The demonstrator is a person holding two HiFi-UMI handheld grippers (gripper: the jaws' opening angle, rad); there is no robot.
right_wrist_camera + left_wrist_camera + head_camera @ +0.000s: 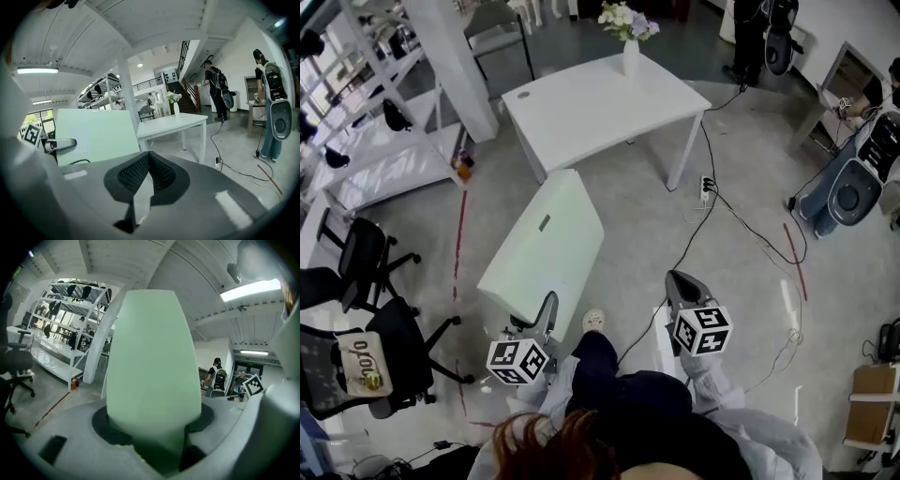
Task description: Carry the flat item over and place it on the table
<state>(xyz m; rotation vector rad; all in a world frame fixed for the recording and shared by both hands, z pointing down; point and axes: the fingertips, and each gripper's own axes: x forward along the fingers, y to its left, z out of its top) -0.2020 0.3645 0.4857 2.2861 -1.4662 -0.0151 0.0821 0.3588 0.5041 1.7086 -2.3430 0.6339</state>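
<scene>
Head view, panel: I see the pale green flat panel (546, 246) held tilted above the grey floor (741, 281), its far end toward the white table (581, 112) but well apart from it
Head view, left gripper: the left gripper (547, 309) meets the panel's near edge, marker cube turned up to the camera
Head view, right gripper: the right gripper (677, 281) hangs to the right of the panel, not touching it
Head view, table: a vase of flowers (629, 37) stands at the far edge
Head view, surroundings: black office chairs (366, 272) at left, a white shelving rack (380, 141) beyond them, a power strip (706, 187) with cables on the floor by the table's right leg

Left gripper view, jaws: clamped on the panel (150, 357); its end sits in the grip of the left gripper (154, 432) and rises to fill the middle of the view
Left gripper view, background: shelving rack (70, 333) and an office chair (16, 362) at left

Right gripper view, jaws: the right gripper (149, 161) has its pads pressed together with nothing between them
Right gripper view, panel: the panel (93, 136) stands at left, nearer than the table (173, 123)
Right gripper view, rest: the vase of flowers (175, 107) is on the table, and the power strip (217, 162) lies on the floor beside the table leg
</scene>
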